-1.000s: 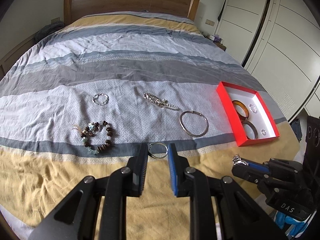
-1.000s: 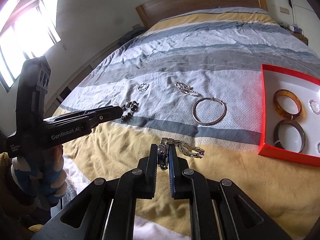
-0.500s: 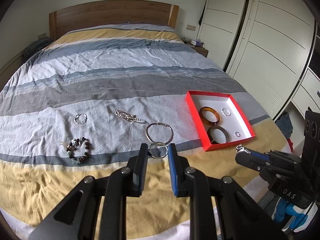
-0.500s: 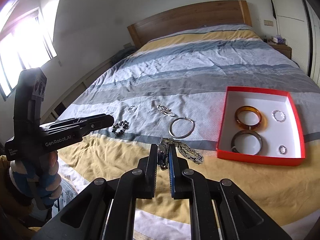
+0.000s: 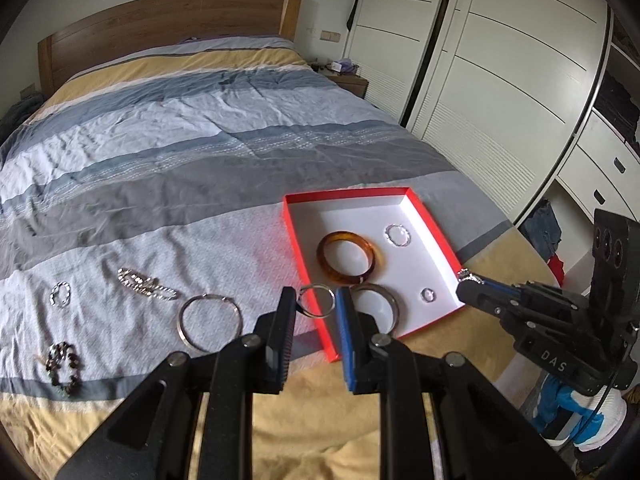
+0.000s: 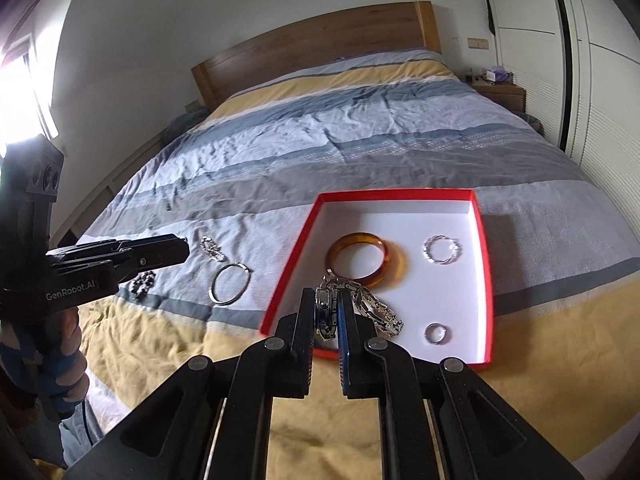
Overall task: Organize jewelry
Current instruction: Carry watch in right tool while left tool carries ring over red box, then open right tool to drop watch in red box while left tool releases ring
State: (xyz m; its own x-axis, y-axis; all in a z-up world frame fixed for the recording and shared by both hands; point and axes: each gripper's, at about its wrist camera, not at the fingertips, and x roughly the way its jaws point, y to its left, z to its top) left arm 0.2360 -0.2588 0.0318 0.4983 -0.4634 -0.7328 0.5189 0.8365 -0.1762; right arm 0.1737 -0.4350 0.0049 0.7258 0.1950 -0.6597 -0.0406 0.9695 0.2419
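Observation:
My left gripper (image 5: 316, 304) is shut on a thin silver ring bangle (image 5: 317, 300) and holds it above the near left edge of the red box (image 5: 308, 268). My right gripper (image 6: 326, 312) is shut on a silver link watch (image 6: 362, 306) and holds it over the near part of the red box (image 6: 288, 272). In the box lie an amber bangle (image 5: 348, 256), a dark bangle (image 5: 382, 306), a twisted silver ring (image 5: 397, 236) and a small ring (image 5: 428, 294).
On the striped bedspread left of the box lie a large silver hoop (image 5: 210, 322), a silver chain bracelet (image 5: 146, 284), a small silver ring (image 5: 61, 294) and a dark beaded bracelet (image 5: 62, 368). White wardrobes (image 5: 500, 100) stand to the right. The wooden headboard (image 5: 168, 36) is far back.
Both grippers have moved right toward the red box with their pieces. The left one now holds the ring bangle over the box's edge, the right one holds the watch over the box.

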